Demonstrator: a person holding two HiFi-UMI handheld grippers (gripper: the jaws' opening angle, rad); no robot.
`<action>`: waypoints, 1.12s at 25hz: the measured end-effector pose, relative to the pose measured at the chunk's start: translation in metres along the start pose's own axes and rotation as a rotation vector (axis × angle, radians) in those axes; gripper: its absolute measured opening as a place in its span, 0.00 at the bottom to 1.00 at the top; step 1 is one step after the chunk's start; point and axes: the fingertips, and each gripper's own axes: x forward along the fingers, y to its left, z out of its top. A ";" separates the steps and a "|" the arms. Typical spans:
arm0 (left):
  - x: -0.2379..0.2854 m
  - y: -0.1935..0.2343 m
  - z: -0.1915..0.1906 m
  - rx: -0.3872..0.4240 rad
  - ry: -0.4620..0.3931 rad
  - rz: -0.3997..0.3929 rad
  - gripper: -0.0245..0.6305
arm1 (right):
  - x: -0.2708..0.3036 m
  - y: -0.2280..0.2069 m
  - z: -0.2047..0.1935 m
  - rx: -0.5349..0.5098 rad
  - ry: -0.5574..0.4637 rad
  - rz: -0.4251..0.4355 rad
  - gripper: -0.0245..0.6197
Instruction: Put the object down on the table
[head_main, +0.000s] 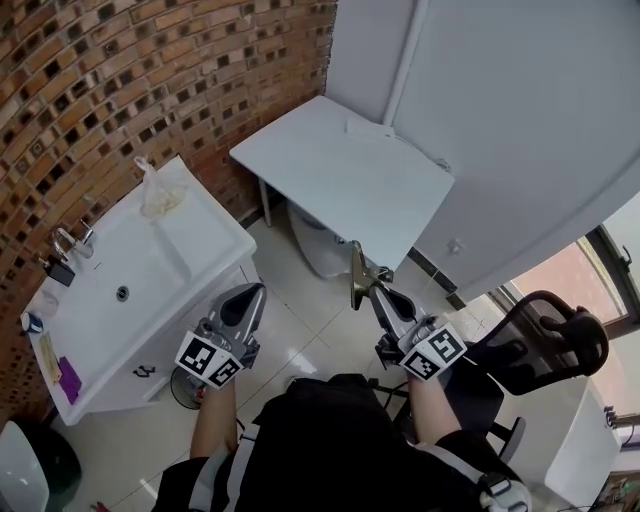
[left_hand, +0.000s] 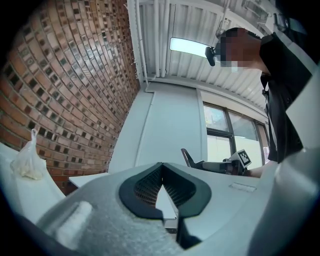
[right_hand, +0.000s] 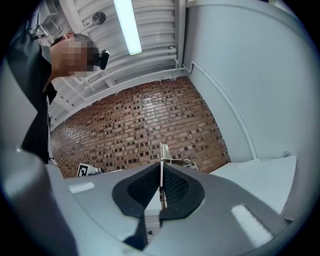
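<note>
While thin flat olive-brown metal piece (head_main: 356, 272) sat clamped upright in right hand-held gripper (head_main: 373, 291), it hung over floor tiles, short of white rectangular desk (head_main: 330, 165). Best move seemed: carry forward over bare desk, lower till piece touched, tilt flat, then release; dropping edge-on risked bounce. Left hand-held gripper (head_main: 254, 293) pinched together, empty, idle.

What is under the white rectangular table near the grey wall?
A white rounded container and one thin leg show under the white table. The tabletop hides the container's top.
</note>
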 end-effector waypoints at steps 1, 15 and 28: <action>-0.002 0.006 -0.002 -0.007 0.001 0.013 0.03 | 0.007 0.003 -0.003 0.005 0.005 0.013 0.05; 0.073 0.077 -0.007 0.044 0.011 0.089 0.04 | 0.093 -0.091 -0.007 0.105 -0.007 0.108 0.05; 0.184 0.113 -0.011 0.086 0.018 0.117 0.04 | 0.163 -0.188 0.014 0.074 0.008 0.213 0.05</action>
